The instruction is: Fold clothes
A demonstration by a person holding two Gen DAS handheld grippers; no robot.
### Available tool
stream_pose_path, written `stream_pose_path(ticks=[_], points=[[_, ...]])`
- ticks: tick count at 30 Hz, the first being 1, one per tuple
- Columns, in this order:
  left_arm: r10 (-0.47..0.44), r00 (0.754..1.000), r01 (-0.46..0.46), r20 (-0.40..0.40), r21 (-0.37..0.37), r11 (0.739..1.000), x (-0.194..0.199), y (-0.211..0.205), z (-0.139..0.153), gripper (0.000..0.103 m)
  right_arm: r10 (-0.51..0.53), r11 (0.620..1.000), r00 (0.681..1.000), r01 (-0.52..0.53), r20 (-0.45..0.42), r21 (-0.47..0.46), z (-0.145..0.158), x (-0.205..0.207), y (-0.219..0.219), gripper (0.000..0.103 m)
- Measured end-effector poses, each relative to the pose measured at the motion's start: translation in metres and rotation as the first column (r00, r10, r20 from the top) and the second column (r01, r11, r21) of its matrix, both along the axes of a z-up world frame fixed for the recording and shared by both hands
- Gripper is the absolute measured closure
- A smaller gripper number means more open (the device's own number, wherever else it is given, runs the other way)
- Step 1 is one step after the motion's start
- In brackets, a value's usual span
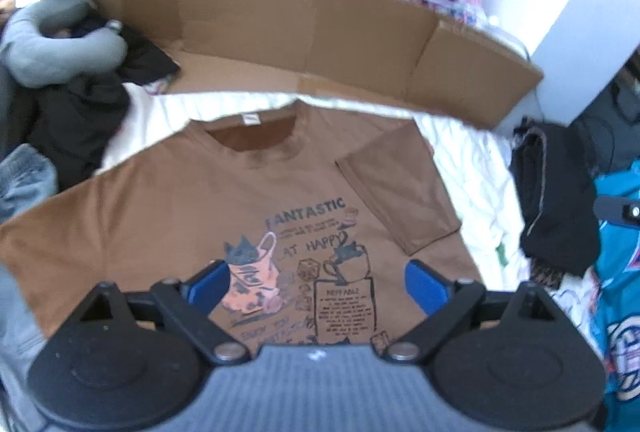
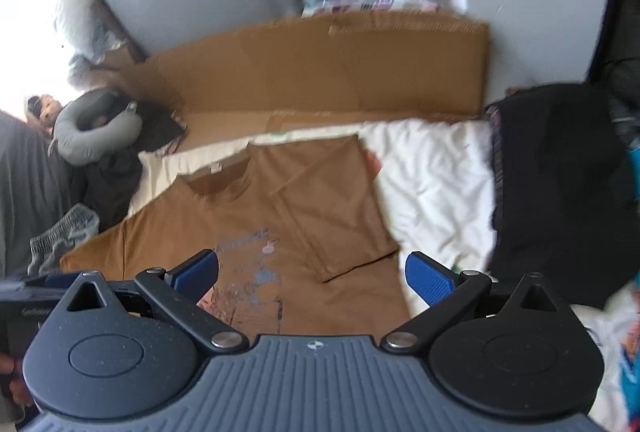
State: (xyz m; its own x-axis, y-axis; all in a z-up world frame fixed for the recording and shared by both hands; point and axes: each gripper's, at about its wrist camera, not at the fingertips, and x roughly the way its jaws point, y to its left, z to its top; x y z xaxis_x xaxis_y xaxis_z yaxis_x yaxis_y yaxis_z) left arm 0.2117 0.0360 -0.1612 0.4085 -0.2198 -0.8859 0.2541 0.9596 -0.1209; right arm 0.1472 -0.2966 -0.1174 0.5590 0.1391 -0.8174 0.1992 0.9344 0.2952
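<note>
So both grippers hang above the brown t-shirt (image 1: 240,200) with nothing in them: the left gripper (image 1: 316,284) and the right gripper (image 2: 312,274) each have their jaws spread wide and released. The shirt lies print-up on a white sheet (image 1: 472,168), collar at the far side, with its right sleeve (image 1: 396,188) already folded in over the chest and the left sleeve still spread out flat.

What I'd worry about: that folded sleeve only rests there, so tugging the body for the next fold could drag it back open or skew it. The sheet underneath looks soft and rumpled on the right, so a pinch at the shirt's edge could easily catch sheet too and pull the whole lot crooked. The left sleeve also runs close to the dark clothes (image 1: 80,120) piled on that side, which could snag.

Surface looks like a bed or mattress, not a hard worktop. A big flattened cardboard sheet (image 1: 320,32) stands along the far edge, a grey neck pillow (image 1: 48,44) sits far left, a black garment (image 1: 560,200) lies on the right and something teal (image 1: 616,272) near right. Pretty cluttered room, bright light from the left.
</note>
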Motion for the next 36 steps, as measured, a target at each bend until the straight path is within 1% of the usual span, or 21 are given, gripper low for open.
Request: stream_pose_path(ticks=[4,7,8,9,12,16,17,19,25,28,31,33,34,36], points=[[-0.003,0.999,0.003,0.032,0.013,1.000,-0.019,0.016,0.039,0.005,-0.035,0.999,0.999,0.035,0.018,-0.022,0.054,-0.008,0.012,0.000],[0.029,0.998,-0.029,0.047,0.013,0.999,-0.032,0.034,0.065,0.005,-0.044,0.998,0.998,0.046,0.035,-0.051,0.088,-0.018,0.027,0.000],[0.045,0.998,-0.046,0.049,0.019,0.999,-0.036,0.040,0.074,0.005,-0.052,0.997,0.998,0.054,0.034,-0.049,0.096,-0.024,0.030,0.000],[0.073,0.996,-0.074,0.051,0.011,0.997,-0.041,0.048,0.083,0.005,-0.062,0.997,0.998,0.064,0.031,-0.042,0.103,-0.030,0.033,0.000],[0.140,0.989,-0.138,0.042,-0.035,0.990,-0.052,0.071,0.110,0.005,-0.092,0.996,0.996,0.093,0.018,-0.019,0.124,-0.049,0.042,0.000],[0.186,0.980,-0.181,0.071,-0.071,0.981,-0.068,0.096,0.143,0.005,-0.104,0.994,0.995,0.104,0.007,-0.019,0.143,-0.075,0.053,0.000],[0.200,0.977,-0.194,0.071,-0.088,0.977,-0.071,0.103,0.151,0.005,-0.101,0.994,0.995,0.101,0.009,-0.029,0.147,-0.081,0.056,0.000],[0.223,0.971,-0.215,0.085,-0.097,0.972,-0.078,0.115,0.166,0.005,-0.096,0.994,0.995,0.097,0.014,-0.048,0.155,-0.093,0.062,0.000],[0.259,0.956,-0.251,0.138,-0.072,0.965,-0.101,0.141,0.201,0.003,-0.086,0.996,0.996,0.087,0.036,-0.036,0.164,-0.117,0.071,0.000],[0.276,0.948,-0.270,0.156,-0.056,0.961,-0.112,0.149,0.209,0.003,-0.074,0.997,0.996,0.075,0.043,-0.016,0.164,-0.122,0.078,0.000],[0.288,0.944,-0.282,0.160,-0.055,0.958,-0.125,0.155,0.215,0.003,-0.065,0.998,0.997,0.064,0.049,0.019,0.162,-0.124,0.085,0.000],[0.303,0.939,-0.298,0.162,-0.054,0.953,-0.133,0.159,0.216,0.003,-0.048,0.999,0.997,0.047,0.053,0.026,0.159,-0.125,0.090,0.000],[0.311,0.937,-0.307,0.160,-0.054,0.950,-0.136,0.161,0.216,0.003,-0.039,0.999,0.998,0.038,0.053,0.027,0.157,-0.125,0.093,0.000],[0.330,0.931,-0.321,0.158,-0.078,0.944,-0.141,0.165,0.217,0.003,-0.022,0.999,0.999,0.021,0.048,0.029,0.152,-0.124,0.098,0.000]])
